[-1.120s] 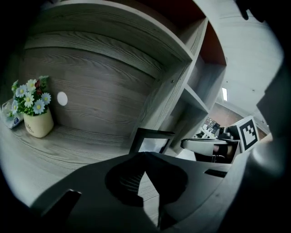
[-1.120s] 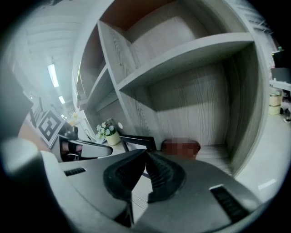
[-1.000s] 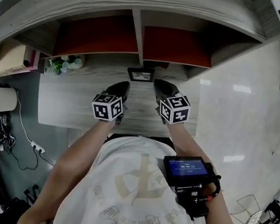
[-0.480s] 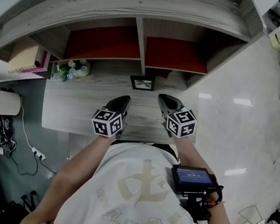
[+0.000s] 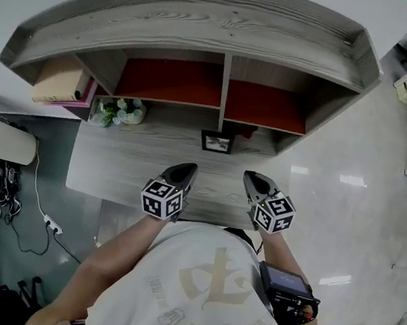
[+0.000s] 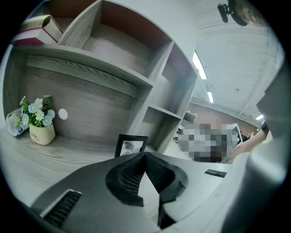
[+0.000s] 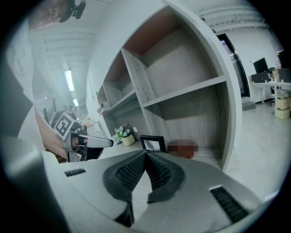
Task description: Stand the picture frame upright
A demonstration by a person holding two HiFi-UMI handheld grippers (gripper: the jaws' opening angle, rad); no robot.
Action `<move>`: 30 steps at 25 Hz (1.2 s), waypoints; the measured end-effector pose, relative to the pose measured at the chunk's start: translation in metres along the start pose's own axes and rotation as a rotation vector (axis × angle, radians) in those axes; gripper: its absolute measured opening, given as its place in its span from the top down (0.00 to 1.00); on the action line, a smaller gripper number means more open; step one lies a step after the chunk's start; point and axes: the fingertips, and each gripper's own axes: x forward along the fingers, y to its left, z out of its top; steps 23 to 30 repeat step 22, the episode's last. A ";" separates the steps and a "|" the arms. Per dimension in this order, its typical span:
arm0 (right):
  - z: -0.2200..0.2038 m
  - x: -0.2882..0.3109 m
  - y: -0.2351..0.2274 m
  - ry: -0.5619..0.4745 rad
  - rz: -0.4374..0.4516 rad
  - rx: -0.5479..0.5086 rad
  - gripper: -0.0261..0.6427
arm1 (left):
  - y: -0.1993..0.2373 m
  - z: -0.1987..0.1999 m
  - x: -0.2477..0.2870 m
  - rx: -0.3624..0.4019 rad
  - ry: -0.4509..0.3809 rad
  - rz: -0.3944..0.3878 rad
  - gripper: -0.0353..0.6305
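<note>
Grey wood desk with a shelf unit above it fills the scene, and a person stands at its near edge with a gripper in each hand. On the left gripper the jaws are pressed together and hold nothing. On the right gripper the jaws are also fully closed and empty. Both grippers hang over the near part of the desk, side by side but apart, and point toward the back. Ahead of them, between their two lines, the frame stands upright at the back of the desk, just under the middle divider of the shelf unit, touched by neither gripper. A flower pot stands at the back left, well apart from the frame. A box lies at the far left of the shelf unit.
</note>
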 end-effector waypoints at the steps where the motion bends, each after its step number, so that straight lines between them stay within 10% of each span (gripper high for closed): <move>1: -0.001 -0.003 0.000 -0.005 -0.001 0.005 0.96 | 0.000 -0.002 -0.001 0.000 0.001 0.001 0.94; 30: 0.002 0.000 0.014 -0.010 0.048 -0.018 0.96 | 0.003 -0.004 -0.011 0.006 0.005 0.020 0.94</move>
